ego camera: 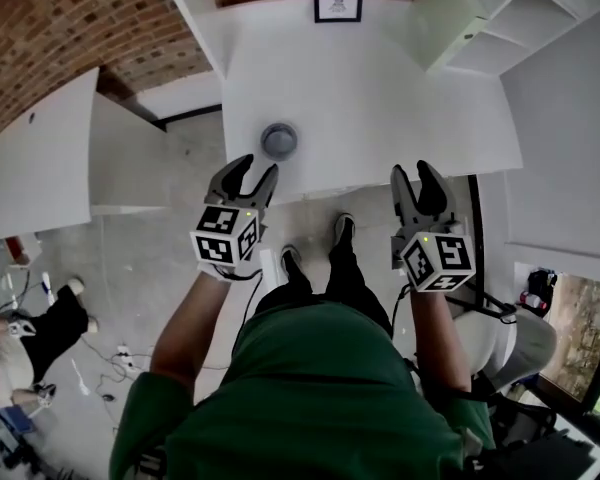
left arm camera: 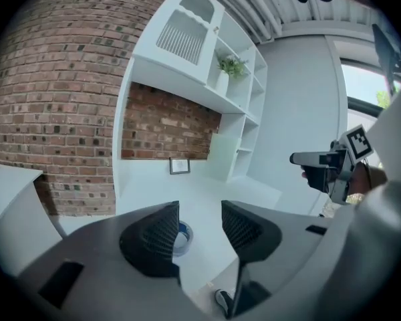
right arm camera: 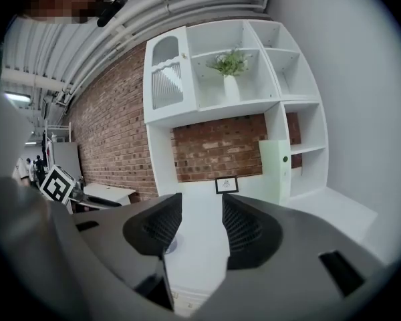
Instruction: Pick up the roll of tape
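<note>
One roll of tape (ego camera: 279, 140) lies flat on the white table (ego camera: 380, 98), close to the table's near edge and left of its middle. From the head view it reads as a small grey ring with a darker centre. The left gripper view shows more of it (left arm camera: 181, 239): a blue outer band around a pale inner ring, hole facing up, with its left part hidden behind the left jaw.

Both claws are held off the table's near edge, over the floor, and neither touches the roll. The left gripper (ego camera: 257, 168) points at the table with its fingertips near the edge. The roll sits just beyond those tips and a little to their right, apart from them. In its own view the left gripper (left arm camera: 200, 214) has its jaws spread, with only bare tabletop in the gap between them. The roll lies ahead of the jaws rather than between them.

The right gripper (ego camera: 413, 171) is further along the table's edge, well apart from the roll. Its own view (right arm camera: 202, 209) shows the jaws parted and nothing held. Only a grey sliver of the roll (right arm camera: 168, 246) peeks out beside its left jaw.

At the table's far edge a small framed picture (ego camera: 337, 7) stands against the brick wall (ego camera: 40, 28).
</note>
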